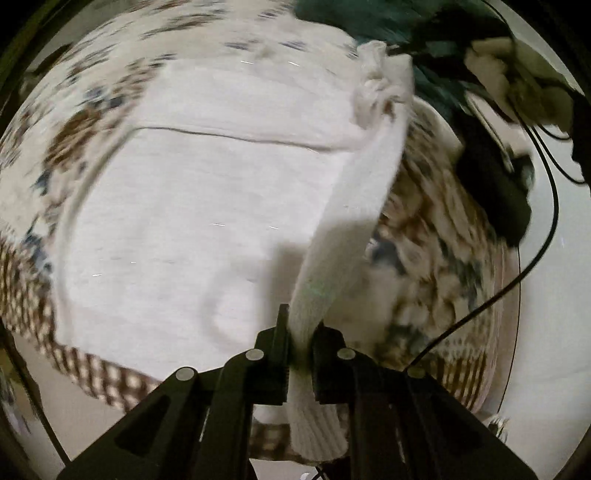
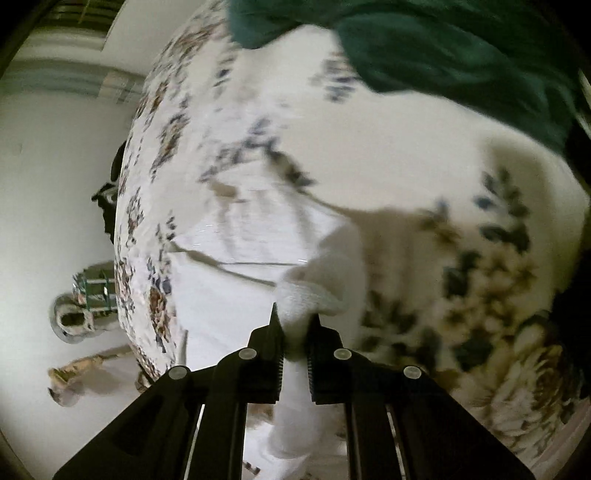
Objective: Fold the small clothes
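A small white garment (image 1: 192, 206) lies spread on a floral tablecloth (image 1: 81, 122). My left gripper (image 1: 300, 328) is shut on a ribbed white strip of the garment (image 1: 354, 206), which stretches up from the jaws to a bunched knot at the far end. My right gripper (image 2: 295, 321) is shut on a white fold of the same garment (image 2: 310, 291), lifted off the floral tablecloth (image 2: 491, 258). Both views are motion-blurred.
Dark green clothing (image 2: 443, 51) lies at the far edge of the table, also in the left wrist view (image 1: 369, 18). A black cable (image 1: 517, 273) hangs at the right. The floor at the left holds a bin (image 2: 92, 288) and slippers (image 2: 70, 376).
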A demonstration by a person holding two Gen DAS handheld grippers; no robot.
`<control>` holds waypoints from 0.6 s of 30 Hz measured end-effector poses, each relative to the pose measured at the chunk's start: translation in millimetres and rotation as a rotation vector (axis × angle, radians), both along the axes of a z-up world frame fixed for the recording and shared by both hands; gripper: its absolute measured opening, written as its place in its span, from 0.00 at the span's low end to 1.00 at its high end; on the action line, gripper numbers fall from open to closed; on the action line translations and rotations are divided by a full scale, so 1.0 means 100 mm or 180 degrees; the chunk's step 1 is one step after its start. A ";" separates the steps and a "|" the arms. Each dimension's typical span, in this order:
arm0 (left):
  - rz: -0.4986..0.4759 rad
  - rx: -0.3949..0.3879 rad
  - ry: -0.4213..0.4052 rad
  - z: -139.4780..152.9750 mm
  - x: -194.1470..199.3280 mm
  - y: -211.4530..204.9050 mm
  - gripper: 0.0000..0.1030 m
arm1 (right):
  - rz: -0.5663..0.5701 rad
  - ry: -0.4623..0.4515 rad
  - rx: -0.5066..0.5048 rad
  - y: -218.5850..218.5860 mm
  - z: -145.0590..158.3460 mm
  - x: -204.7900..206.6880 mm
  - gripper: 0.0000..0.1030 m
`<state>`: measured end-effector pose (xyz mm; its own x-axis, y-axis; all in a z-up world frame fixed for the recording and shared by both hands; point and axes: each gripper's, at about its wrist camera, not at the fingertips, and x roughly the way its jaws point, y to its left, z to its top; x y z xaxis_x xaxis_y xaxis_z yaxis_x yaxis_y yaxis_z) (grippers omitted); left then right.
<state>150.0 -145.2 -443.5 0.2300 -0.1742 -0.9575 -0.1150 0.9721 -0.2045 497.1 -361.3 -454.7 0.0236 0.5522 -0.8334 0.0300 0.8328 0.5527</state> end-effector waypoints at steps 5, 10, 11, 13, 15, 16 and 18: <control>0.0488 -0.0172 -0.0007 -0.01 -0.11 0.79 0.06 | 0.0205 -0.0091 -0.0145 1.04 0.29 0.15 0.10; 0.0868 -0.0366 0.0035 -0.15 -0.24 1.53 0.06 | 0.0510 -0.0163 -0.0457 2.34 0.30 0.24 0.09; 0.0944 -0.0407 0.0050 -0.20 -0.26 1.68 0.06 | 0.0576 -0.0170 -0.0528 2.58 0.26 0.25 0.09; 0.1084 -0.0488 0.0099 -0.31 -0.27 1.99 0.06 | 0.0682 -0.0168 -0.0678 3.04 0.15 0.24 0.09; 0.1185 -0.0532 0.0121 -0.38 -0.28 2.21 0.06 | 0.0754 -0.0163 -0.0803 3.46 0.03 0.23 0.09; 0.1227 -0.0547 0.0143 -0.42 -0.28 2.33 0.06 | 0.0781 -0.0164 -0.0860 3.63 -0.03 0.24 0.09; 0.1324 -0.0597 0.0185 -0.52 -0.29 2.57 0.06 | 0.0821 -0.0138 -0.0978 3.95 -0.18 0.27 0.09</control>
